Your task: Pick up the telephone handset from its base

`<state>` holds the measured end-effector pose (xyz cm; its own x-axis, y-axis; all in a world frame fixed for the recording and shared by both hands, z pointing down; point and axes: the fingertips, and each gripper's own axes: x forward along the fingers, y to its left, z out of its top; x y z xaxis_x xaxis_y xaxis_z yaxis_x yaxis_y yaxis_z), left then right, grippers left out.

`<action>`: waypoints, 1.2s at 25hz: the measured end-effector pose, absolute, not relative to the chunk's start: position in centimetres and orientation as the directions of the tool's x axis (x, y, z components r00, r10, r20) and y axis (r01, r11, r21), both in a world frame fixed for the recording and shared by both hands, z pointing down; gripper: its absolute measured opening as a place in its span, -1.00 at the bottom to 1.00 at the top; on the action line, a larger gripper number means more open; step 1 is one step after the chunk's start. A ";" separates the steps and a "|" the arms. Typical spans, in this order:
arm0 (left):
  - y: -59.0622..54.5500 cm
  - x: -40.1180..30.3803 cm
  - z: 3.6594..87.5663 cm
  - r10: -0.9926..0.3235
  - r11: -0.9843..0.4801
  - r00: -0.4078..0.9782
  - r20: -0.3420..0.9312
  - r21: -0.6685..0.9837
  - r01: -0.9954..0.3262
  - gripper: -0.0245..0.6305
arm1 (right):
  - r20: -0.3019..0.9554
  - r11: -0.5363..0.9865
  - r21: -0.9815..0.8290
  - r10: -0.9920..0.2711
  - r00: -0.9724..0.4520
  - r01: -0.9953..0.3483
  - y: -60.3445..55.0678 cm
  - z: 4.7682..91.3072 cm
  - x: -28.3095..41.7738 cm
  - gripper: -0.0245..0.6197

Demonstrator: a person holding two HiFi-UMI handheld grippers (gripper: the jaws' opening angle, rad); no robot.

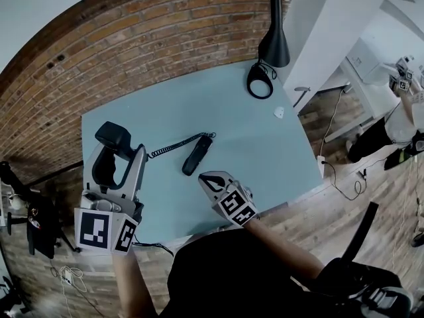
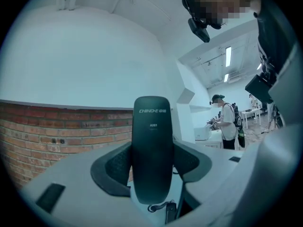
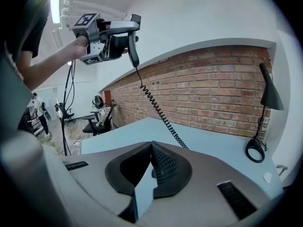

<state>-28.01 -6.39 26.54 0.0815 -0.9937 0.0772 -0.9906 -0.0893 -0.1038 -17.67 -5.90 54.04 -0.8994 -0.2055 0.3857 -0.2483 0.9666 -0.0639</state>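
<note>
Left gripper [image 1: 118,152] clamps the telephone handset [image 2: 151,141]; right gripper [image 3: 151,167] closed, empty. Lifting further may tauten the coiled cord [image 1: 173,146], dragging the base [image 1: 197,156].

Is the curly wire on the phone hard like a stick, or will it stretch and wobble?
Probably stretchy and floppy: the curly wire hangs in a loose curve from the handset in the left gripper. It likely swings when moved. Pulled tighter, it might tug the small base along the table.

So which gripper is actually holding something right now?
The left gripper: its jaws clamp the black handset. The right gripper has its jaws shut, with nothing between them.
</note>
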 end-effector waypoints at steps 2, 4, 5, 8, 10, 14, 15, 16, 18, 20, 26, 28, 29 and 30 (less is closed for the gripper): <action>-6.2 -27.9 25.7 -0.994 -0.092 0.086 0.060 -0.113 -0.989 -0.08 | 0.388 0.967 -0.068 -0.200 -0.900 -0.244 -5.6 54.4 -17.8 -0.89; -6.0 -27.8 24.9 -0.995 -0.100 0.096 0.040 -0.118 -0.988 -0.07 | 0.388 0.968 -0.063 -0.200 -0.900 -0.243 -5.5 54.2 -18.0 -0.89; -5.9 -27.8 24.5 -0.994 -0.104 0.102 0.029 -0.120 -0.987 -0.08 | 0.388 0.968 -0.061 -0.200 -0.900 -0.242 -5.5 54.1 -18.1 -0.89; -5.6 -27.7 23.2 -0.994 -0.111 0.112 -0.004 -0.138 -0.984 -0.07 | 0.386 0.969 -0.060 -0.198 -0.901 -0.238 -5.2 53.9 -18.5 -0.89; -5.2 -27.6 22.6 -0.993 -0.112 0.117 -0.023 -0.155 -0.981 -0.08 | 0.391 0.969 -0.061 -0.197 -0.899 -0.239 -4.9 53.9 -18.6 -0.89; -4.4 -27.5 21.6 -0.990 -0.117 0.127 -0.060 -0.157 -0.981 -0.08 | 0.398 0.969 -0.058 -0.197 -0.896 -0.239 -4.6 54.2 -18.6 -0.89; -4.1 -27.5 21.3 -0.989 -0.114 0.127 -0.070 -0.159 -0.981 -0.08 | 0.398 0.969 -0.057 -0.200 -0.895 -0.242 -4.6 54.2 -18.6 -0.89; -3.9 -27.5 21.0 -0.989 -0.111 0.126 -0.079 -0.165 -0.980 -0.08 | 0.396 0.968 -0.054 -0.205 -0.895 -0.246 -4.6 54.2 -18.6 -0.89; -3.2 -27.5 20.4 -0.989 -0.101 0.120 -0.091 -0.191 -0.976 -0.08 | 0.399 0.966 -0.048 -0.214 -0.892 -0.253 -4.7 54.1 -18.6 -0.89; -2.5 -27.3 20.0 -0.989 -0.087 0.111 -0.096 -0.224 -0.971 -0.08 | 0.404 0.965 -0.042 -0.221 -0.888 -0.259 -4.8 54.0 -18.4 -0.89; -0.1 -26.5 18.6 -0.969 -0.116 0.164 -0.186 -0.244 -0.963 -0.08 | 0.397 0.965 -0.015 -0.234 -0.888 -0.261 -5.4 53.1 -18.5 -0.89; 1.2 -26.2 20.3 -0.958 -0.150 0.212 -0.194 -0.292 -0.945 -0.07 | 0.385 0.959 -0.014 -0.258 -0.886 -0.285 -6.1 52.2 -18.2 -0.89; 1.3 -25.9 20.8 -0.957 -0.160 0.224 -0.185 -0.308 -0.938 -0.07 | 0.376 0.954 -0.015 -0.271 -0.886 -0.298 -6.5 51.7 -18.1 -0.89; 1.0 -25.3 20.9 -0.956 -0.164 0.228 -0.186 -0.307 -0.938 -0.07 | 0.366 0.951 -0.014 -0.282 -0.887 -0.309 -6.8 51.2 -18.0 -0.89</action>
